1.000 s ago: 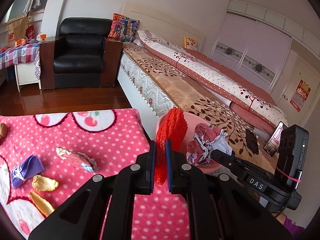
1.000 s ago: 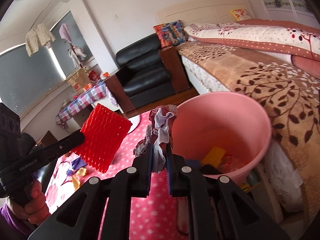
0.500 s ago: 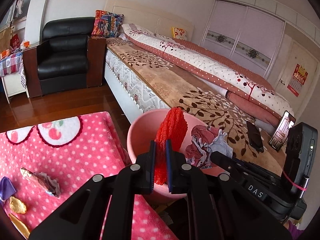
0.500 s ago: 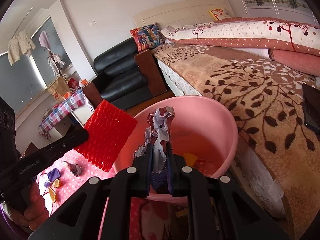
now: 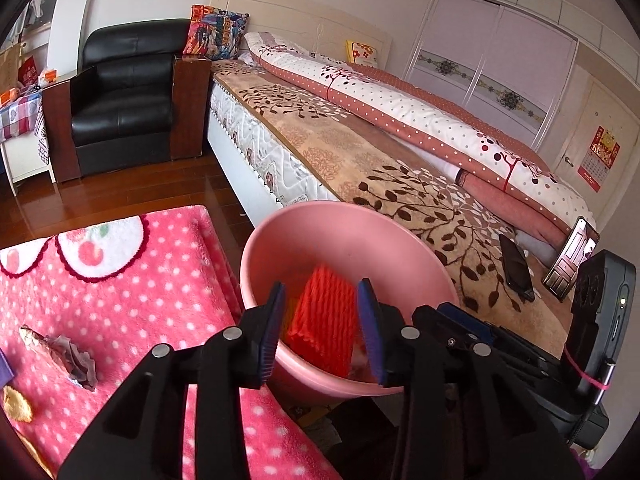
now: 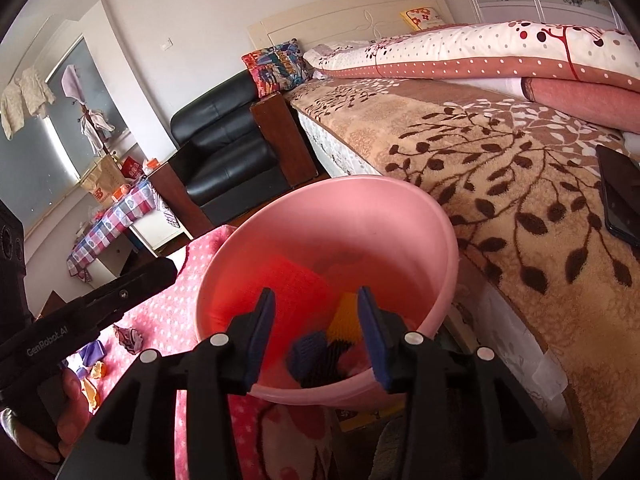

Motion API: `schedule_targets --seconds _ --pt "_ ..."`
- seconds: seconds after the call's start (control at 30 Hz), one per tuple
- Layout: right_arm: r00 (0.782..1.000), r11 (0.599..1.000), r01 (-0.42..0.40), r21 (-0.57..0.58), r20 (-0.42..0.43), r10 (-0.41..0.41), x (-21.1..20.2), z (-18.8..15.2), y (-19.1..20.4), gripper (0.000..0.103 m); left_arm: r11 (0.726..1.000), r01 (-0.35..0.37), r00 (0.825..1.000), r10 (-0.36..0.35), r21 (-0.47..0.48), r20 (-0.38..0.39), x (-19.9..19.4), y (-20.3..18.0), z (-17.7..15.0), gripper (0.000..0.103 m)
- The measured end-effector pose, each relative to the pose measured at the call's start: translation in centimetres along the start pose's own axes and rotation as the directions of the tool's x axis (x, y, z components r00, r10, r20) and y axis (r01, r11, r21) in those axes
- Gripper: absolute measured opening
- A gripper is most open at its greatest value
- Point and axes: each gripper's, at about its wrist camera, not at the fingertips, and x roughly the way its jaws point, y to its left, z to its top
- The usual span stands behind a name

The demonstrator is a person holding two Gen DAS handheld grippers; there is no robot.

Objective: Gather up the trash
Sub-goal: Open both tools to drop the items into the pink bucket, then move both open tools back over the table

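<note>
Lying along the right side of the room: a bed (image 5: 360, 152) with a brown leaf-pattern blanket and a rolled dotted quilt, two phones resting near its edge. Standing beside the bed, a black armchair (image 5: 124, 96). Spreading over the tabletop, a pink dotted cloth (image 5: 132, 300), touching the pink basin (image 5: 304, 224) that is sitting between cloth and bed. Hovering over the near rim of the basin, both tools: left gripper (image 5: 320, 328) with jaws wide apart, having just been opening, nothing pressing on the pads; right gripper (image 6: 318, 334) with jaws also apart, having just been opening, holding nothing. Dropping or lying inside the basin, seen between the left jaws but not touched, the red foam net (image 5: 324, 324); beside it in the right wrist view, blue, black and yellow scraps (image 6: 320, 354), blurred. Remaining on the cloth, a crumpled brown wrapper (image 5: 60, 354) and a yellow scrap (image 5: 16, 404).
</note>
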Motion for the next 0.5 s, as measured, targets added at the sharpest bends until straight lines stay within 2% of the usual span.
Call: schedule_targets --seconds 0.3,0.5 --pt "1.000 0.999 -0.031 -0.022 0.000 0.031 -1.8 -1.0 2.5 0.044 1.000 -0.008 1.000 0.008 0.003 0.014 -2.4 0.1 -1.0 0.037" --pt "0.995 0.993 -0.101 -0.057 -0.017 0.100 -3.0 -2.6 5.6 0.050 0.998 -0.066 0.996 0.065 0.010 0.064 -5.7 0.9 -2.4 0.037"
